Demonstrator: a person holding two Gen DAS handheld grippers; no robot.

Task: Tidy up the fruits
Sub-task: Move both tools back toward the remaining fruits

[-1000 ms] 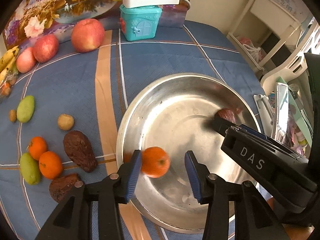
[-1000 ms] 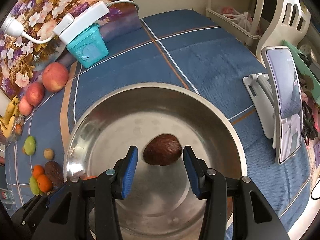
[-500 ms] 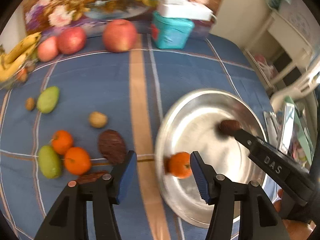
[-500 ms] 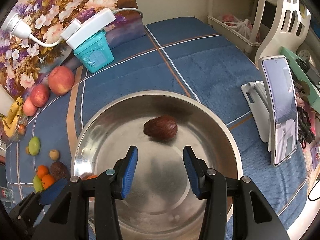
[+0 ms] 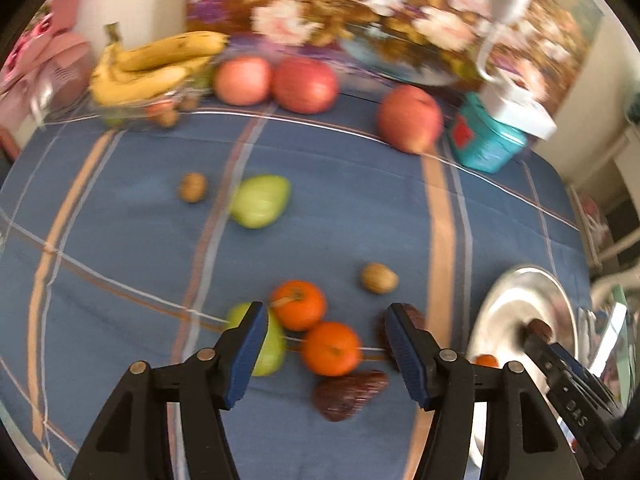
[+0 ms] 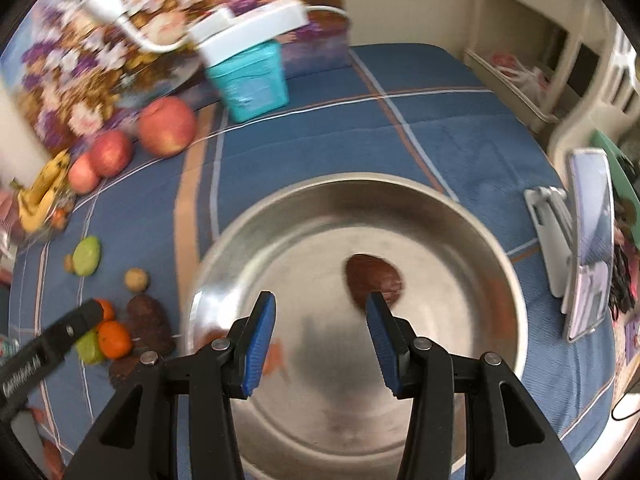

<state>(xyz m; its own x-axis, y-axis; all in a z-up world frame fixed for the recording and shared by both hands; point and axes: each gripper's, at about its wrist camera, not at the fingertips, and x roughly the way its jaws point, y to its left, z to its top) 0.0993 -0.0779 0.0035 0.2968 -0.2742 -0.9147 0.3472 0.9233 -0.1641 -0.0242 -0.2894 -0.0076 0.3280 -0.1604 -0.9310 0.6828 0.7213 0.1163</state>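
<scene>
- Left wrist view: the left gripper [image 5: 326, 350] is spread wide with nothing held, above a cluster of fruit on the blue tablecloth [image 5: 344, 184].
- Between its fingers lie two oranges, the upper orange [image 5: 298, 305] touching the lower orange [image 5: 331, 348]; a green fruit [image 5: 270, 346] sits just behind the left finger at 9 o'clock of them.
- A dark brown fruit [image 5: 349, 393] lies at 6 o'clock of the lower orange; a walnut [image 5: 378, 278] lies at 1 o'clock.
- Farther off at 11 o'clock are a second green fruit [image 5: 261, 200] and a small nut [image 5: 192, 187]; three apples [image 5: 305, 85] and bananas [image 5: 154, 65] line the far edge.
- The steel bowl [image 5: 516, 304] shows at 3 o'clock, an orange [image 5: 485, 360] inside it.
- Right wrist view: the right gripper [image 6: 320, 338] hangs over the steel bowl [image 6: 460, 216], jaws wide apart and gripping nothing.
- A brown fruit [image 6: 370, 276] rests in the bowl at 1 o'clock of the fingers, partly hidden behind the right finger.
- A teal box [image 6: 252, 80] stands at 11 o'clock; a phone on a stand [image 6: 588, 240] at 3 o'clock.
</scene>
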